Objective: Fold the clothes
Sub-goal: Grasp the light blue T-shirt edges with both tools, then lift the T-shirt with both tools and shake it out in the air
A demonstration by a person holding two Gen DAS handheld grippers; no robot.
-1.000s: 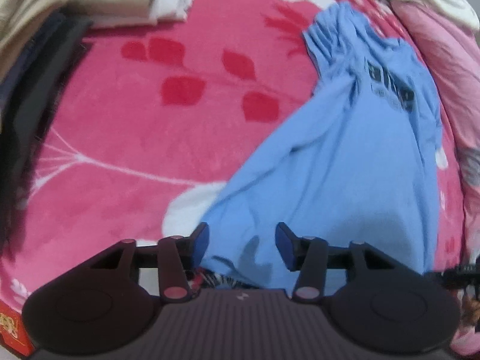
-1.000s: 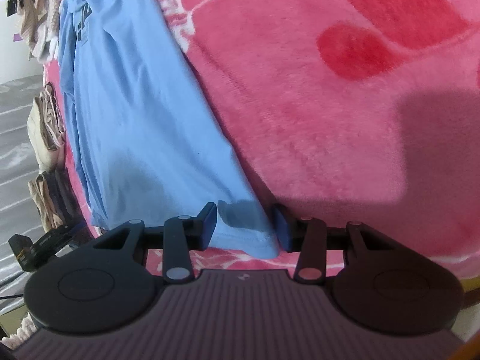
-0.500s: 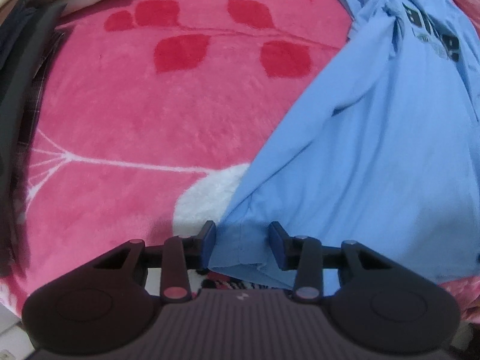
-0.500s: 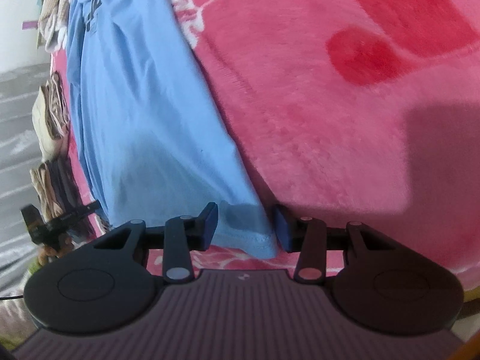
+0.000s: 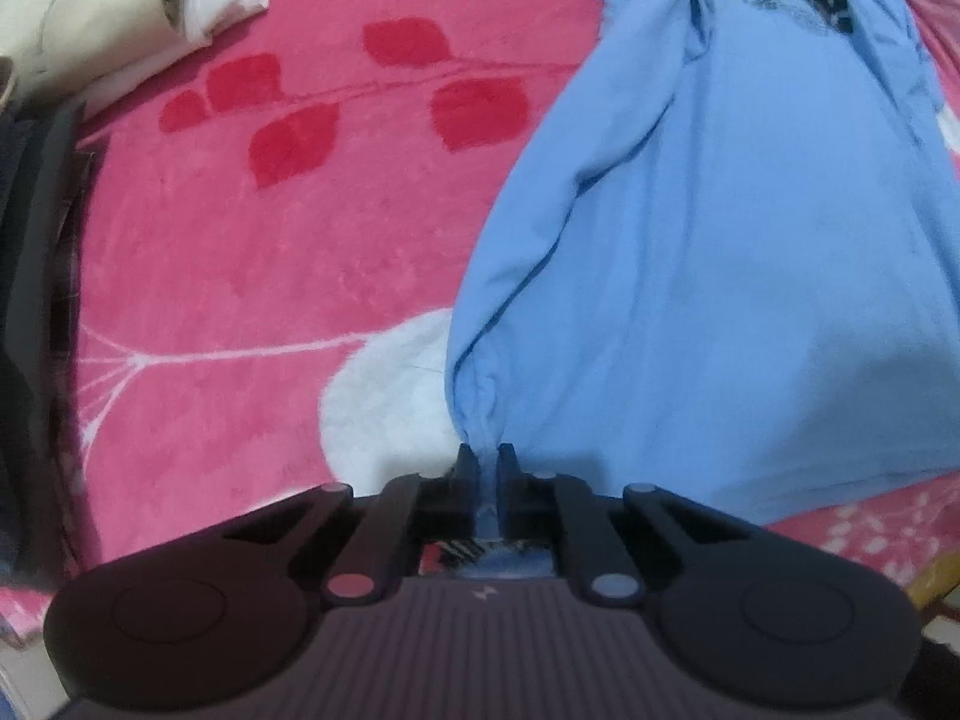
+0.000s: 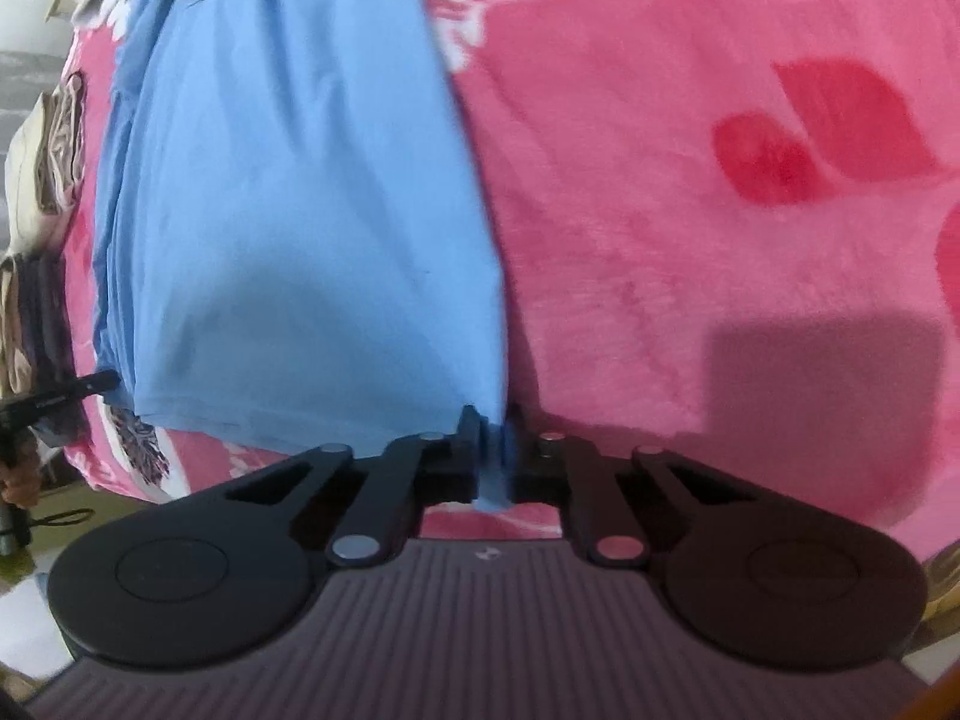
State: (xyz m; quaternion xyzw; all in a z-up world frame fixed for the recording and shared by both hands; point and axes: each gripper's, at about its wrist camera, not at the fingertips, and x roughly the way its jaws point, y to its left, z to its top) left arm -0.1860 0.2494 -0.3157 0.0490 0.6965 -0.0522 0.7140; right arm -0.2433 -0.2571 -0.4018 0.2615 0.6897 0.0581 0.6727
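Two views show one blue T-shirt (image 5: 720, 240) spread on a pink blanket (image 5: 270, 270). From the left wrist, the left gripper (image 5: 486, 462) has just closed, pinching the shirt's bunched hem corner. From the right wrist, the right gripper (image 6: 493, 426) has likewise just clamped the shirt's (image 6: 288, 210) other hem corner.

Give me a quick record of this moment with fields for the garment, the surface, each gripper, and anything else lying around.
garment: blue T-shirt, spread out, dark print near the top
surface: pink floral blanket
left gripper: jaws have just closed, shut on one bottom corner of the T-shirt
right gripper: jaws have just closed, shut on the other bottom corner
other items: beige folded clothes at the blanket's far edge
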